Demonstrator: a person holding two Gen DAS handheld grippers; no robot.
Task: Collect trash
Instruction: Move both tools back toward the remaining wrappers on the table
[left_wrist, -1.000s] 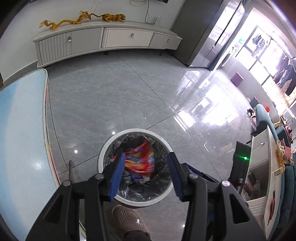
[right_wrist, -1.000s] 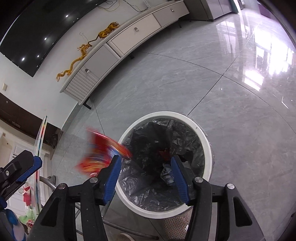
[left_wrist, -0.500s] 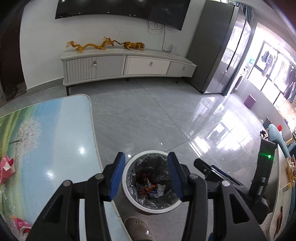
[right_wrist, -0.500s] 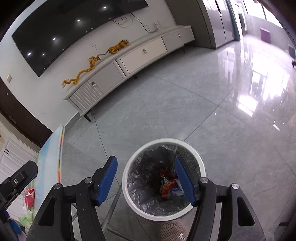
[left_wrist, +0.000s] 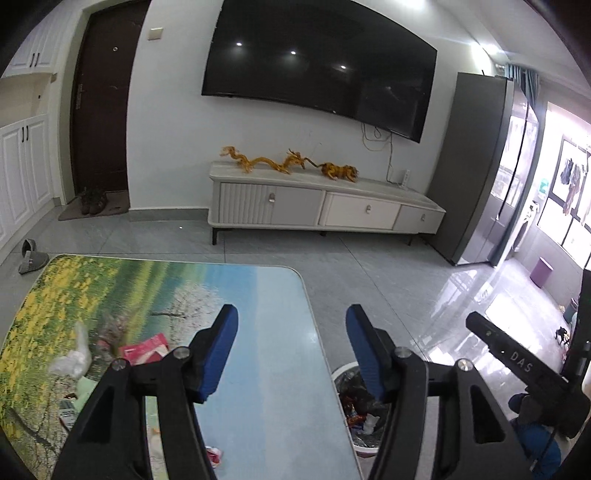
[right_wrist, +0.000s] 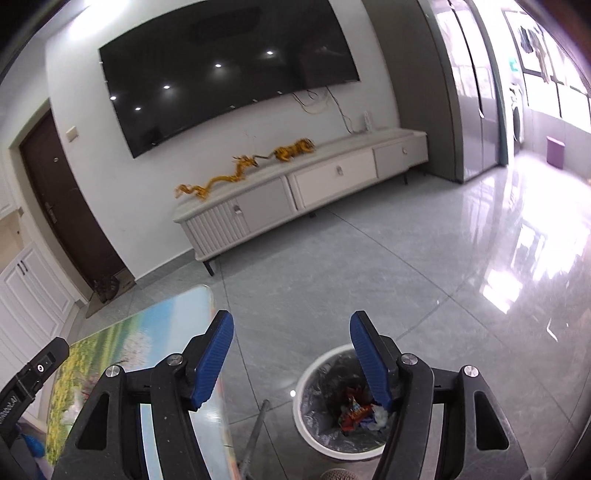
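While the dark television (left_wrist: 321, 70) fills most of the white wall, a long white cabinet (left_wrist: 321, 206) stands beneath it on the grey tiled floor (right_wrist: 388, 280), with golden dragon figures (left_wrist: 266, 162) lying along its top. A brown door (left_wrist: 99, 110) closes the left end of that wall, and a tall grey cupboard (left_wrist: 476, 166) stands at the right end.

Nearer, a table (left_wrist: 273, 332) with a printed landscape top — yellow blossom on one side, blue water on the other — takes up the lower left of the left wrist view. Trash lies on it: a crumpled white plastic bag (left_wrist: 74, 358), just beside it a red packet (left_wrist: 146, 349), and a few smaller scraps nearer the camera, half hidden by the gripper's frame.

On the floor just beside the table's right edge stands the white trash bin (right_wrist: 314, 435), lined with a black bag (right_wrist: 325, 391). Red and white wrappers (right_wrist: 354, 410) lie at its bottom.

The left gripper (left_wrist: 291, 352) hangs above the table's right part; its jaws have just been opening and now stand about half apart, nothing between them. The right gripper (right_wrist: 291, 358) hangs above the floor and the bin — its jaws also stand about half apart and hold nothing, having widened a little moments ago.
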